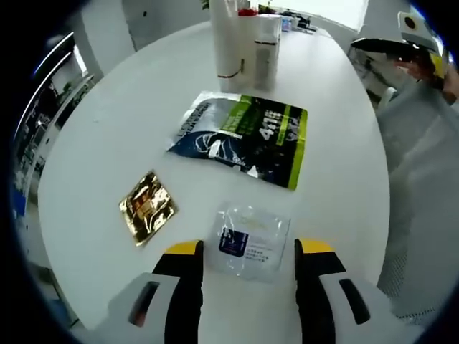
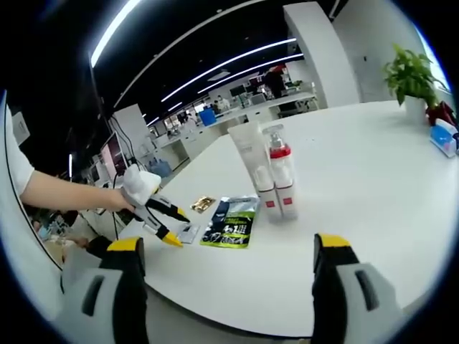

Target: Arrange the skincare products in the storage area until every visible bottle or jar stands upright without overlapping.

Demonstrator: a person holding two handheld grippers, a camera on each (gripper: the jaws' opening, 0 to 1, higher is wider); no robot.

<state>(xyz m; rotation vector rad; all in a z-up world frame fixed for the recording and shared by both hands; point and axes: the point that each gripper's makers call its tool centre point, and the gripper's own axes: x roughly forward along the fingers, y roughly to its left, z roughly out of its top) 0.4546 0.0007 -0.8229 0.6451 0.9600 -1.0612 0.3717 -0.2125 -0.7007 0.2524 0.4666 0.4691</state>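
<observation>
- Here, my left gripper (image 1: 248, 251) has its jaws set wide apart and holds nothing; the yellow tips sit either side of a clear sachet (image 1: 251, 240) with a dark blue label, which lies flat on the white table (image 1: 107, 136). I cannot tell whether the tips touch it.
- Just beyond the sachet lies a green and dark blue pouch (image 1: 244, 137), flat, with large white figures on its green part.
- To the left of the sachet, apart from it, lies a small gold foil packet (image 1: 147, 206), also flat.
- Farther up the table stand the white tubes and bottles (image 1: 245, 46), upright and close together, one with a thin red band near its base.
- My right gripper (image 2: 228, 254) is also spread wide with nothing between the jaws, held at the table's near edge.
- From that view the upright group is a tall white tube (image 2: 249, 154) beside a red-collared bottle (image 2: 280, 172), with the pouch (image 2: 232, 222) just to their left.
</observation>
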